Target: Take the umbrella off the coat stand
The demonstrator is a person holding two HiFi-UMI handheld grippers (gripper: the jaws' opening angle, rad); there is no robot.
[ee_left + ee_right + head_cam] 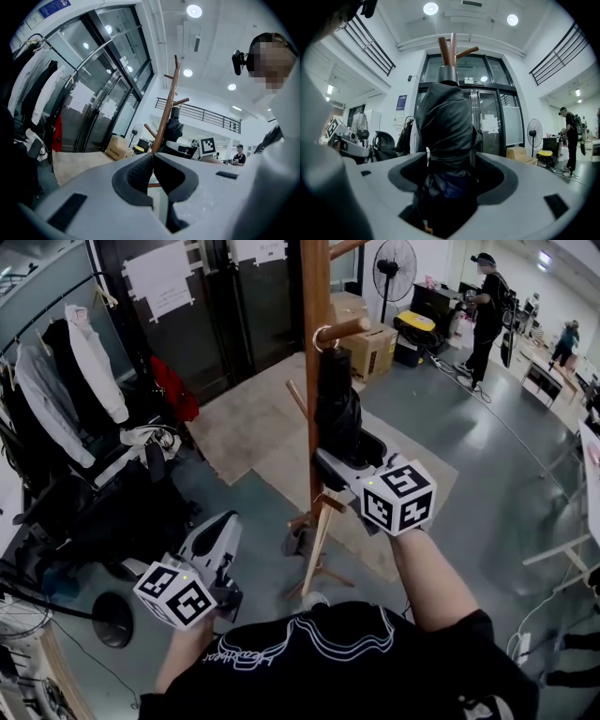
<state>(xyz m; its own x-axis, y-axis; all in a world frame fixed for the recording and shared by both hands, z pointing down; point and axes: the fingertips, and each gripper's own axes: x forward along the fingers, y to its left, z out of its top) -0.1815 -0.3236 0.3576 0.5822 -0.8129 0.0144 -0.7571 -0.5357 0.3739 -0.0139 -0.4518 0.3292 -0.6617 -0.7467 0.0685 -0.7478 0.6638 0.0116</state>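
A black folded umbrella [336,404] hangs by its loop from a peg [345,330] of the wooden coat stand [316,296]. My right gripper [349,452] points level at it, jaws on either side of the bundle. In the right gripper view the umbrella [445,126] fills the gap and its fabric touches both jaw tips of the gripper [451,157], with the stand's top [449,49] above. My left gripper [225,521] is low at the left, away from the stand. Its jaws meet [153,157], nothing between them, and it looks toward the stand [165,122] and umbrella [174,129].
A clothes rail with jackets [66,381] and a black chair [112,512] stand at the left. Cardboard boxes [370,345] and a fan [394,268] are behind the stand. A person [487,306] stands at the far right. The stand's feet [314,568] spread over a mat.
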